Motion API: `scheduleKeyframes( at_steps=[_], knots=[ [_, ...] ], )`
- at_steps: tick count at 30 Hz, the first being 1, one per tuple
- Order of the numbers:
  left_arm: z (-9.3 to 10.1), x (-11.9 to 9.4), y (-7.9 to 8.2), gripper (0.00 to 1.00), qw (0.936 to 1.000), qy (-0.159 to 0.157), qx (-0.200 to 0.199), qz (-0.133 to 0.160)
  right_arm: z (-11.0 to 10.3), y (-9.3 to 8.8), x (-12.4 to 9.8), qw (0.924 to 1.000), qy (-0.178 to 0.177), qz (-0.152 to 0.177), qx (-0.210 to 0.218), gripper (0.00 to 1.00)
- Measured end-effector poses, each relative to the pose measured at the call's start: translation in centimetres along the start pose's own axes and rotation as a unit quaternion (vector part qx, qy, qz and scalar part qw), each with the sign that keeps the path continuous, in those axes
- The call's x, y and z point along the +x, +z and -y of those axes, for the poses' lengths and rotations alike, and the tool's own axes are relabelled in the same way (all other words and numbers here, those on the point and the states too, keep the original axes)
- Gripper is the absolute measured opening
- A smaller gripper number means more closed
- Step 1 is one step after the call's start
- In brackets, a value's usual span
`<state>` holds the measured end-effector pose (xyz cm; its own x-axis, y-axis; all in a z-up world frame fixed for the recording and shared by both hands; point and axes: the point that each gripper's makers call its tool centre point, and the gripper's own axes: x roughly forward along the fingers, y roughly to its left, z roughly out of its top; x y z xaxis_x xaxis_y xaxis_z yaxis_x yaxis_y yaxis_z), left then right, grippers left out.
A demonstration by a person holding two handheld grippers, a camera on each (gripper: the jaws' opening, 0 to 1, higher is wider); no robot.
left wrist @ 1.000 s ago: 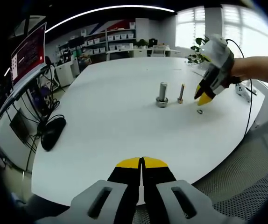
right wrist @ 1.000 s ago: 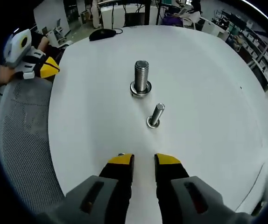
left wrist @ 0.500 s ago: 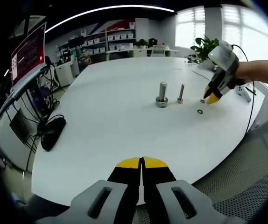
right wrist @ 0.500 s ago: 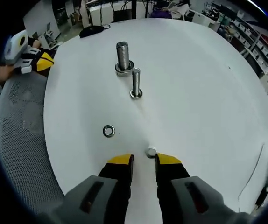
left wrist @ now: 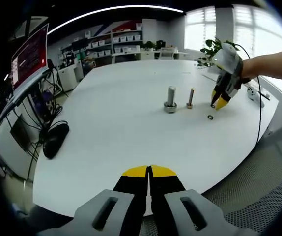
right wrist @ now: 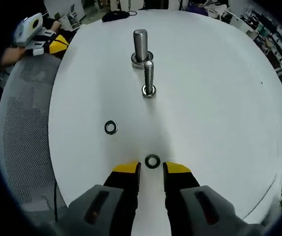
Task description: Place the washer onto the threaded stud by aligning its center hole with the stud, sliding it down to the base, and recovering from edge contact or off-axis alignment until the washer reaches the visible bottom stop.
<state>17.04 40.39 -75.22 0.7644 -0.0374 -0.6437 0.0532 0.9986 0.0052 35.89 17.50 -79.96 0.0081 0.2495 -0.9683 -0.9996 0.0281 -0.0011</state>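
The washer (right wrist: 152, 161) lies flat on the white table (right wrist: 219, 98), just ahead of the right gripper (right wrist: 151, 169), whose yellow-tipped jaws stand apart with nothing between them. It is a thin dark metal ring with a clear round hole, not yet picked up.

What could go wrong from here, to my eye, is the pick itself: a ring that thin and flat gives the jaws little edge to bite on, so closing on it could skid it across the smooth table or tip it up and flick it away. If it does come up gripped by one edge, it will likely hang tilted — and then the hole meets the threads off-axis and catches on the tip instead of dropping to the base.

A second washer (right wrist: 110, 127) lies to the left of the first and a little farther out, well apart from it. Beyond the first washer the slim stud (right wrist: 149, 78) stands upright on its base, and straight behind that, near it, stands the thick stud (right wrist: 141, 46), a ring already round its foot. Which stud this washer fits I cannot tell.

The left gripper (left wrist: 149, 171) hangs back over the near edge of the table, jaws pressed together on nothing, far from the studs — it also shows off past the table's edge in the right gripper view
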Motion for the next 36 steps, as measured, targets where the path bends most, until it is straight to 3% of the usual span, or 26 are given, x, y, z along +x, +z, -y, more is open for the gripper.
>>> scheduleKeyframes(
  at_steps=[2,5,9,12,20,23,36],
  knots=[
    [0.03,0.02,-0.02,0.00,1.0000,-0.001,0.000,-0.001,0.06,0.20,0.03,0.9999,-0.004,-0.010,0.000,0.19],
    [0.01,-0.02,0.01,0.00,1.0000,0.000,0.000,0.000,-0.13,0.18,0.03,0.9982,-0.005,-0.025,-0.054,0.18],
    [-0.02,0.03,-0.05,0.00,1.0000,0.000,0.001,-0.001,-0.29,0.22,0.11,0.9980,0.001,-0.032,-0.055,0.18],
    [-0.02,-0.01,-0.03,0.00,1.0000,0.001,0.000,-0.001,-0.40,0.22,0.15,0.9960,0.005,-0.033,-0.083,0.17],
    [-0.02,0.01,-0.04,0.00,1.0000,0.001,0.000,-0.002,-0.50,0.45,0.20,0.9934,0.006,-0.040,-0.107,0.16],
    [-0.03,0.03,-0.03,0.00,1.0000,0.001,0.000,-0.002,-0.55,0.53,0.24,0.9927,0.003,-0.052,-0.109,0.16],
    [-0.04,-0.06,0.26,0.00,1.0000,0.002,-0.002,0.007,-0.38,0.38,0.16,0.9968,-0.009,-0.047,-0.064,0.16]
  ],
)
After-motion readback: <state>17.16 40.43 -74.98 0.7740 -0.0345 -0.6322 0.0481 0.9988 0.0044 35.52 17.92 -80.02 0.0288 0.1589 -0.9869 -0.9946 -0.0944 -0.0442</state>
